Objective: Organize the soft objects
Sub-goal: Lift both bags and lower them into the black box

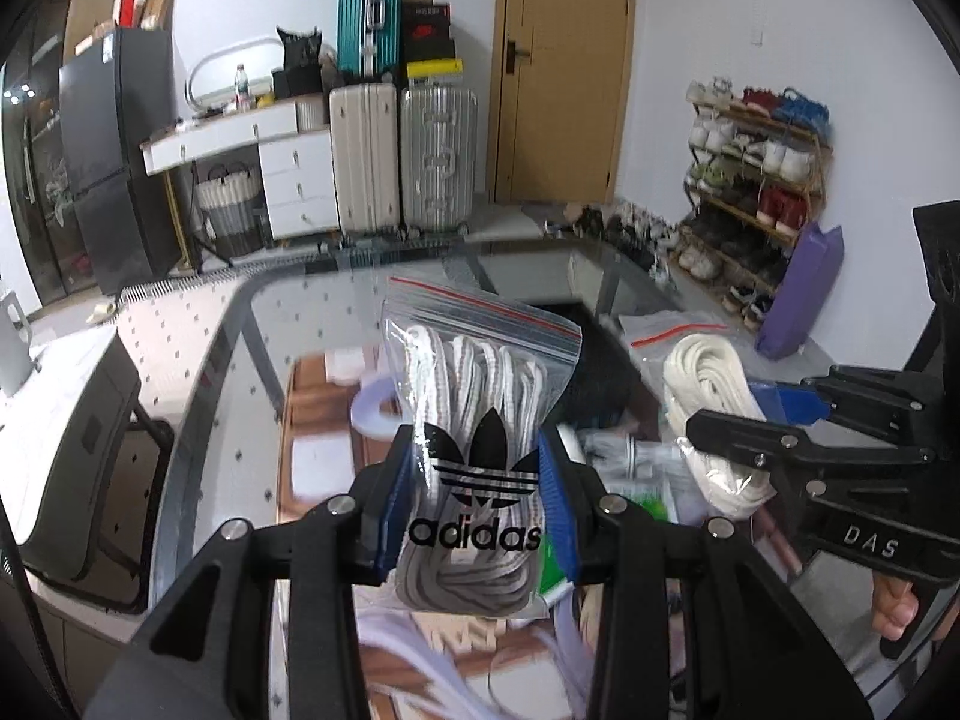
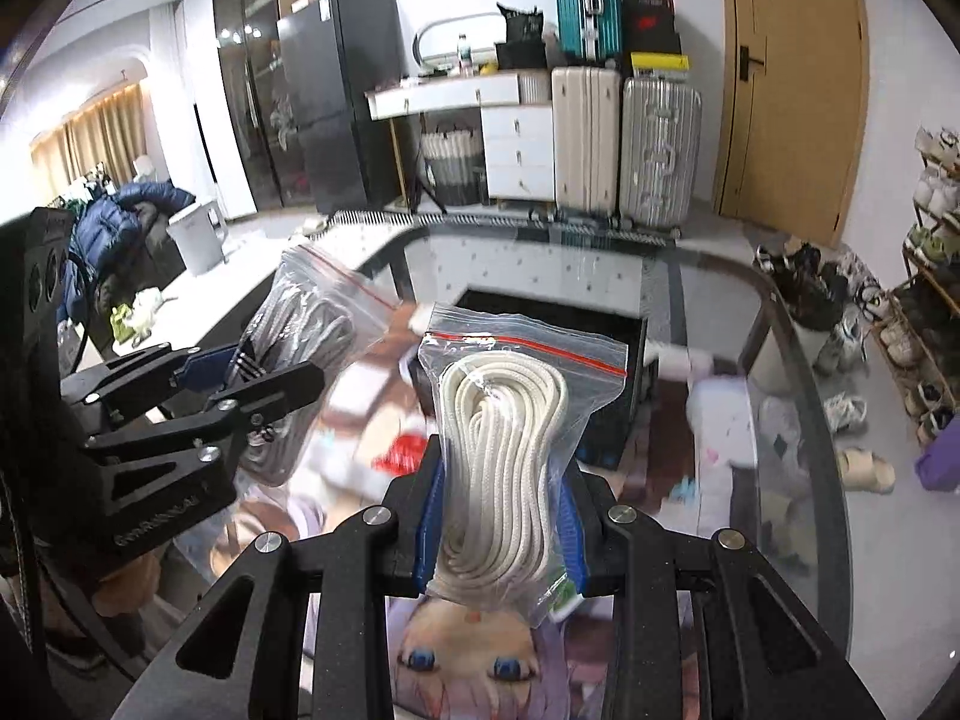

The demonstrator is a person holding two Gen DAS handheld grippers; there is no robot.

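My left gripper point(image 1: 477, 504) is shut on a clear zip bag of grey-white laces with an adidas logo point(image 1: 480, 396), held upright above the glass table. My right gripper point(image 2: 501, 525) is shut on a second zip bag holding a coil of cream rope point(image 2: 510, 438), also lifted. In the left wrist view the right gripper point(image 1: 750, 414) and its cream rope bag point(image 1: 711, 396) sit to the right. In the right wrist view the left gripper point(image 2: 252, 378) and the adidas bag point(image 2: 312, 324) sit to the left. Both bags hang in the air side by side.
A glass table point(image 2: 798, 420) lies under both grippers, with a dark open box point(image 2: 600, 324) and a printed mat point(image 2: 468, 660) below. An empty zip bag point(image 1: 666, 327) lies on the table. Suitcases point(image 1: 402, 156), white drawers point(image 1: 294, 180), a door and a shoe rack point(image 1: 756, 180) stand behind.
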